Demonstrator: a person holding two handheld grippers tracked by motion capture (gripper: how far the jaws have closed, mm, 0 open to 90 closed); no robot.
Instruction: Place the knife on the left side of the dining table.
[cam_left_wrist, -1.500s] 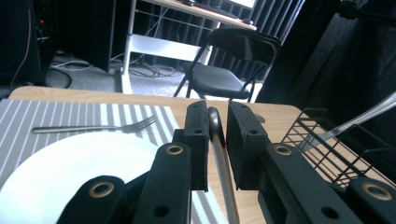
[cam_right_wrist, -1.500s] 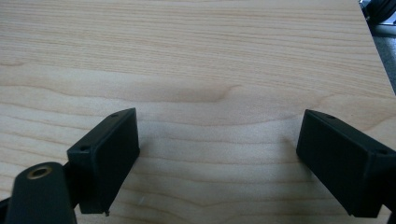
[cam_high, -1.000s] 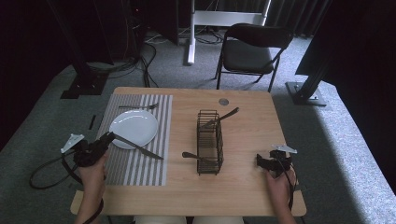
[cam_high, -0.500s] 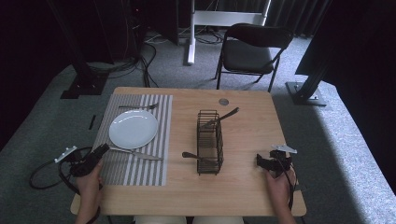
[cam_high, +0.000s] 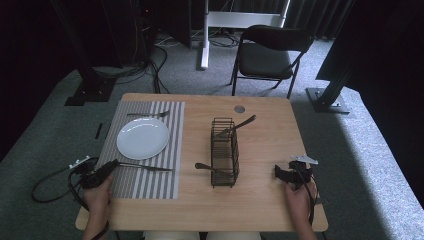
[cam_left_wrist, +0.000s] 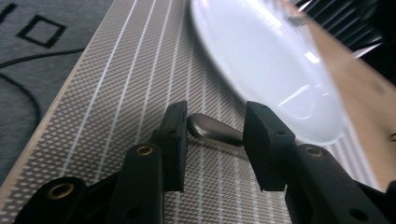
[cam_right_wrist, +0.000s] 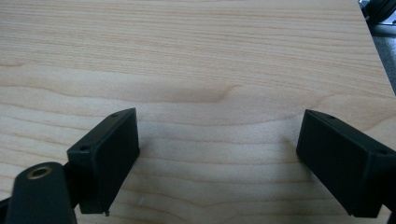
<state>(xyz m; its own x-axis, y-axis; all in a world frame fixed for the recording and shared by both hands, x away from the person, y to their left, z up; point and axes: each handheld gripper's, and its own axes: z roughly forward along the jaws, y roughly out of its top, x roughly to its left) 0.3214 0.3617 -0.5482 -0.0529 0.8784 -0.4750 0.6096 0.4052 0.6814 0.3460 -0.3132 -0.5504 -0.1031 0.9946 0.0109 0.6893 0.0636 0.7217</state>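
Observation:
A slim metal utensil (cam_high: 146, 168) lies flat on the striped placemat (cam_high: 159, 181), on the near side of the white plate (cam_high: 143, 138). My left gripper (cam_high: 111, 165) is low at the mat's left edge. In the left gripper view the utensil's rounded handle end (cam_left_wrist: 212, 130) rests on the placemat (cam_left_wrist: 116, 84) between the jaws of the left gripper (cam_left_wrist: 215, 140). The jaws have just been opening, and there is a gap beside the handle. The plate (cam_left_wrist: 266, 65) lies just beyond. My right gripper (cam_high: 280, 173) sits open on the table's near right, with only bare wood between its jaws (cam_right_wrist: 217, 163).
A black wire basket (cam_high: 224, 152) stands mid-table. One utensil handle (cam_high: 241, 123) sticks out of its far end and another (cam_high: 204, 167) out of its left side. A fork (cam_high: 147, 114) lies on the mat beyond the plate. A folding chair (cam_high: 270, 55) stands behind the table.
My left gripper has come down from beside the plate to the mat's left edge, bringing the utensil flat onto the placemat. Its jaws have parted. The right gripper has not moved.

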